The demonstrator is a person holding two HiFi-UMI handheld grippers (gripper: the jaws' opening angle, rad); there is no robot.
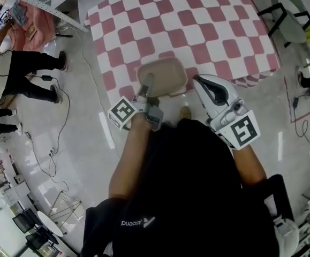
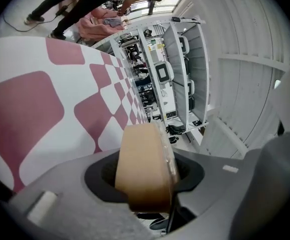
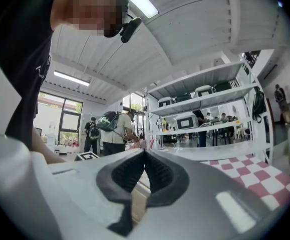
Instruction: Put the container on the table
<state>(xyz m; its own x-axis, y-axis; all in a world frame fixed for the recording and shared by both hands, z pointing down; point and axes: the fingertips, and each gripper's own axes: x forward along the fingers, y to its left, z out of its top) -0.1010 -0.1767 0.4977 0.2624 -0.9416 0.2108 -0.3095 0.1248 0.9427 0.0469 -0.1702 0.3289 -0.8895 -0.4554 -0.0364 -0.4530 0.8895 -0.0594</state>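
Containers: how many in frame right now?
1. A tan container over the near edge of the checkered table, its near rim clamped in the left gripper. No other shows, though the person's body hides the floor nearest them.

Bright overhead light; fisheye edges warped; foreground seemingly soft.

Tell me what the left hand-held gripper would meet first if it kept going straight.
Probably the checked tablecloth: the left hand-held gripper, shut on the container, points slightly down across it; depth is unclear.
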